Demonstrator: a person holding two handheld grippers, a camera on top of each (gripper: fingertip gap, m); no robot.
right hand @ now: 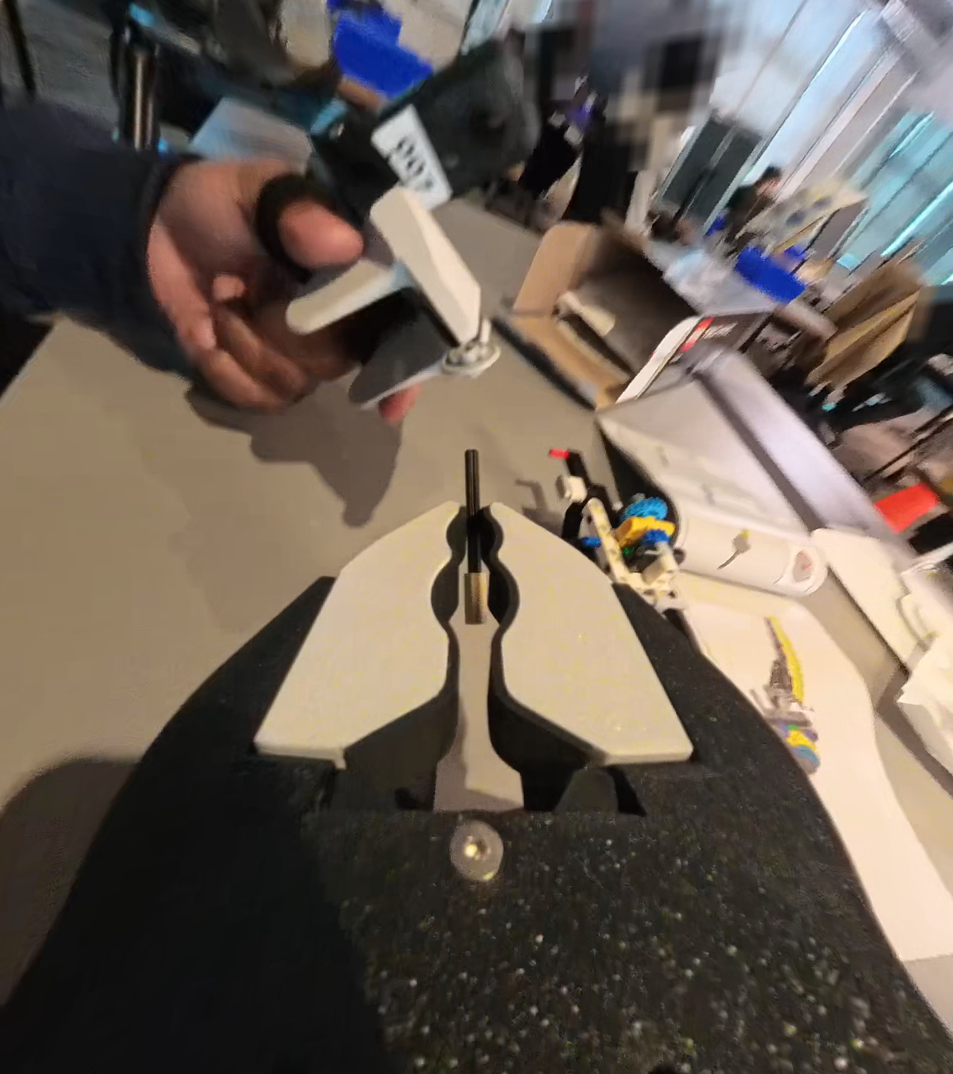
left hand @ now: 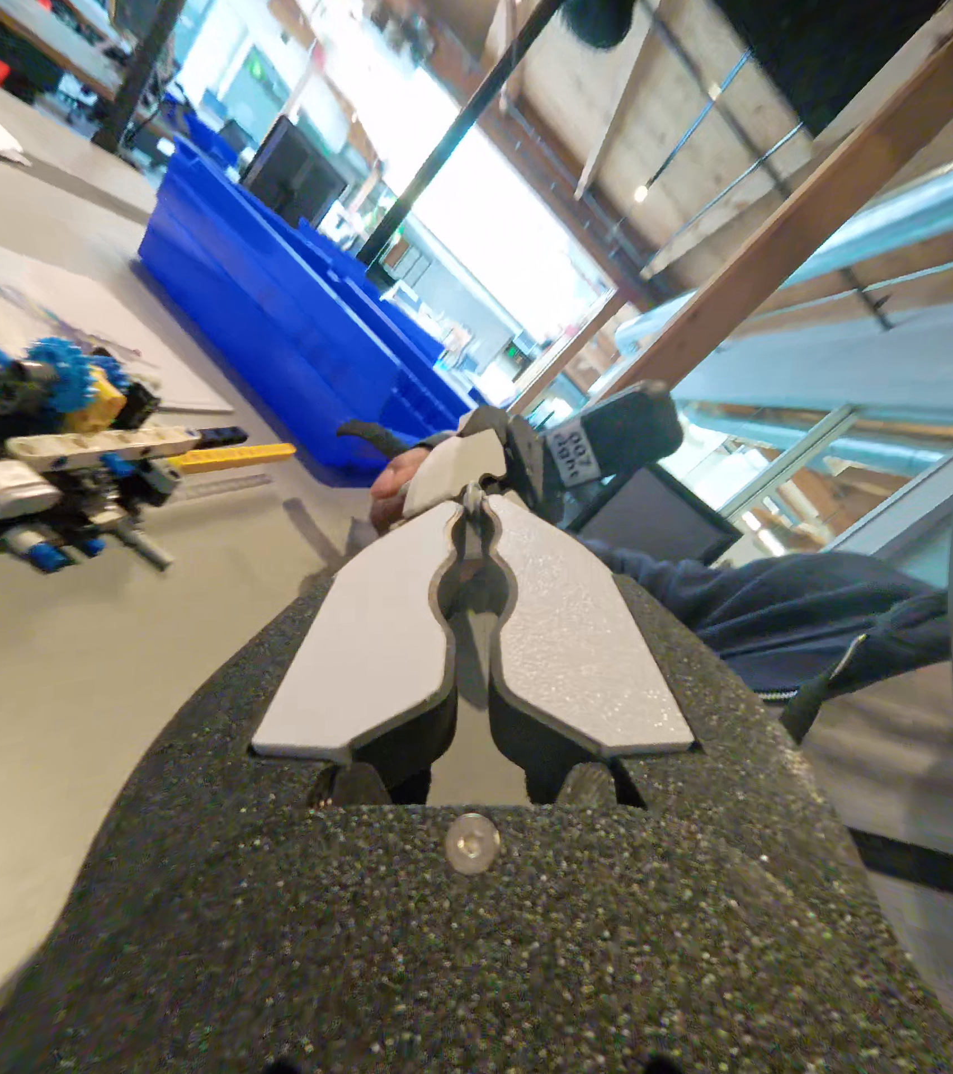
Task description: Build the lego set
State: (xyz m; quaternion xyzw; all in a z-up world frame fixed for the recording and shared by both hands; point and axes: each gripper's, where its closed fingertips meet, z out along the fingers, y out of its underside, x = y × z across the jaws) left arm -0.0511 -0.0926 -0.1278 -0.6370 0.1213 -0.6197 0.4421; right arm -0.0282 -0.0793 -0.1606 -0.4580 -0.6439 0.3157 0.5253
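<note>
In the left wrist view my left gripper (left hand: 473,510) is shut on a small grey piece (left hand: 472,497) at its fingertips. The right gripper (left hand: 454,472), held by a hand, is just beyond, tip to tip with it. In the right wrist view my right gripper (right hand: 473,514) is shut on a black axle (right hand: 470,494) with a tan bush (right hand: 472,604) on its near end. The left gripper (right hand: 462,343), held by a hand (right hand: 218,290), hovers above the table with a grey round piece (right hand: 469,355) at its tip. The part-built lego model (left hand: 56,453) lies on the table; it also shows in the right wrist view (right hand: 631,540).
Blue bins (left hand: 288,325) stand behind the model on the grey table (left hand: 85,668). In the right wrist view, instruction sheets (right hand: 799,726), a white box (right hand: 724,441) and an open cardboard box (right hand: 573,285) lie to the right. A dark sleeve (left hand: 782,610) is at the right. My right fingertips sit around 5 cm from my left ones.
</note>
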